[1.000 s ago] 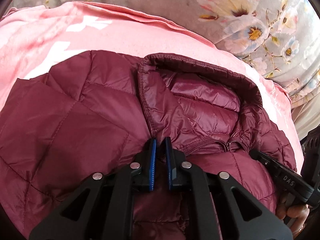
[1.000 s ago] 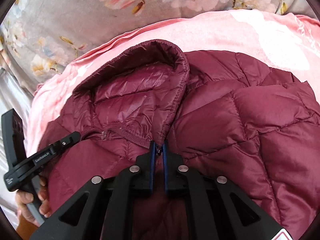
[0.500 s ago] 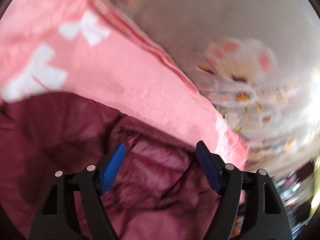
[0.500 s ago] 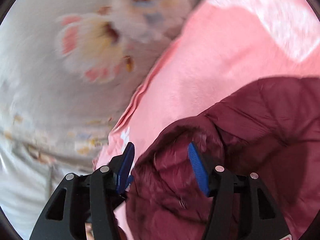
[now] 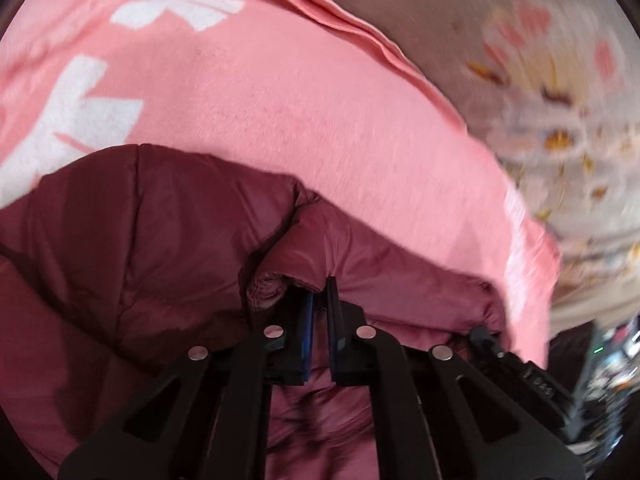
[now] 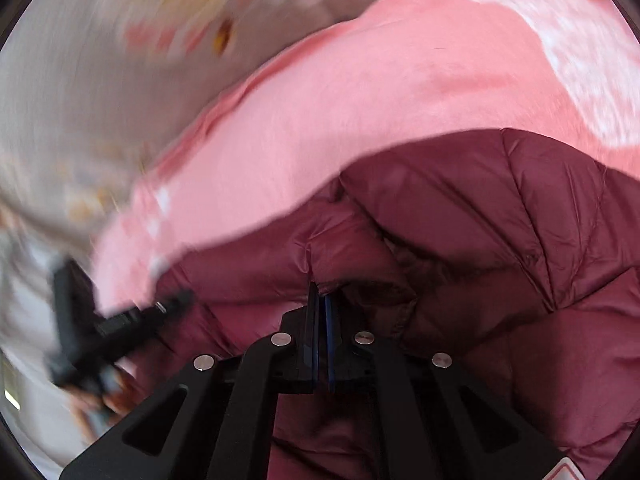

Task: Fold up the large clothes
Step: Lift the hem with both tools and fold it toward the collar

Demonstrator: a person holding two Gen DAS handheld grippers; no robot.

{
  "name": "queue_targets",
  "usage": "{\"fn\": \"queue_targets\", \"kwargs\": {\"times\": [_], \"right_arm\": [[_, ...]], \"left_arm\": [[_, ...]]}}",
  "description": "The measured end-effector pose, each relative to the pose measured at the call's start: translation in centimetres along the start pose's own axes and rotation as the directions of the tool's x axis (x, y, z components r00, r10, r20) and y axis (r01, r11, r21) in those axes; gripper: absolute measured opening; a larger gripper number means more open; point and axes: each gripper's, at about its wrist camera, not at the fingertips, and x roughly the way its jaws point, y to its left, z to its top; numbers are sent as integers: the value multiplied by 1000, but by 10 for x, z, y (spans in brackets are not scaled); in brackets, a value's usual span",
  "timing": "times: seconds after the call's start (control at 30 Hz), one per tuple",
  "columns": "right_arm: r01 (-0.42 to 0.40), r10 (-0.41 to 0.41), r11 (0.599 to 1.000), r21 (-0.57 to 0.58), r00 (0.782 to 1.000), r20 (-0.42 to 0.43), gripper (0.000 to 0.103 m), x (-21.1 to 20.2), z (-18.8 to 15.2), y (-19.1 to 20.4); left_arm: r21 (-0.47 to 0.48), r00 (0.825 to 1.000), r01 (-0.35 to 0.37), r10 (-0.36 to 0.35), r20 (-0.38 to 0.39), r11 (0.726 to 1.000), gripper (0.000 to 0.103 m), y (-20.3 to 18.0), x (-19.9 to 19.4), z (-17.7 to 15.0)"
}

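Nearest in the left wrist view, the left gripper (image 5: 319, 292) has its two fingers drawn close together with a fold of the maroon puffer jacket (image 5: 132, 248) pinched between the blue pads (image 5: 307, 320). Fabric bulges over the fingertips, so the grip sits on a rolled edge of the garment. Low at the right edge of that view, part of the right gripper (image 5: 516, 364) shows as a dark, blurred shape against the jacket.

Likewise in the right wrist view, the right gripper (image 6: 322, 300) is pressed nearly together on a seam of the jacket (image 6: 500, 240), with cloth caught between its fingers. At the left of this view the left gripper (image 6: 120, 324) appears, blurred, beside the jacket's edge.

Beyond both grippers the jacket lies bunched in quilted folds on a pink blanket (image 5: 280, 112) with white patches. Farther still, past the blanket's far edge, spreads a pale floral bedsheet (image 5: 560, 80), smeared by motion blur in both views.
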Motion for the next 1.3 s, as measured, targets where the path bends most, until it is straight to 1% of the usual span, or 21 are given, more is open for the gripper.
{"fn": "queue_targets", "kwargs": {"times": [0.07,0.13,0.23,0.3,0.4,0.43,0.53,0.8,1.1,1.23,1.3], "right_arm": [[47,-47,997,-65,999,5,0,6,-2,3],[90,-87,988,-122,996,23,0,10,-4,8],[129,-121,975,-181,991,59,0,14,-7,15],[155,-140,965,-212,987,82,0,15,-8,22],[203,-178,947,-251,977,118,0,21,-13,29],[223,-194,939,-263,972,130,0,22,-14,33],[252,-217,926,-280,965,150,0,20,-18,31],[259,-222,924,-281,962,158,0,21,-18,31],[268,-229,920,-285,960,161,0,23,-17,32],[235,-200,936,-262,968,153,0,21,-14,27],[189,-160,953,-236,978,136,0,17,-12,20]], "left_arm": [[67,999,-43,42,15,997,5,-4,4,-8],[110,997,-68,64,41,992,5,-5,6,-13],[159,992,-101,88,85,982,5,-10,9,-19],[199,986,-131,108,123,971,5,-14,11,-23],[232,977,-170,132,170,958,6,-19,10,-31],[248,971,-189,143,192,950,6,-22,10,-34],[273,958,-229,167,232,935,6,-24,9,-39],[284,951,-250,180,251,926,6,-26,8,-41],[291,947,-267,195,255,919,6,-32,10,-41],[293,946,-272,199,255,917,6,-33,11,-41],[291,948,-265,193,254,919,6,-33,11,-41]]}}
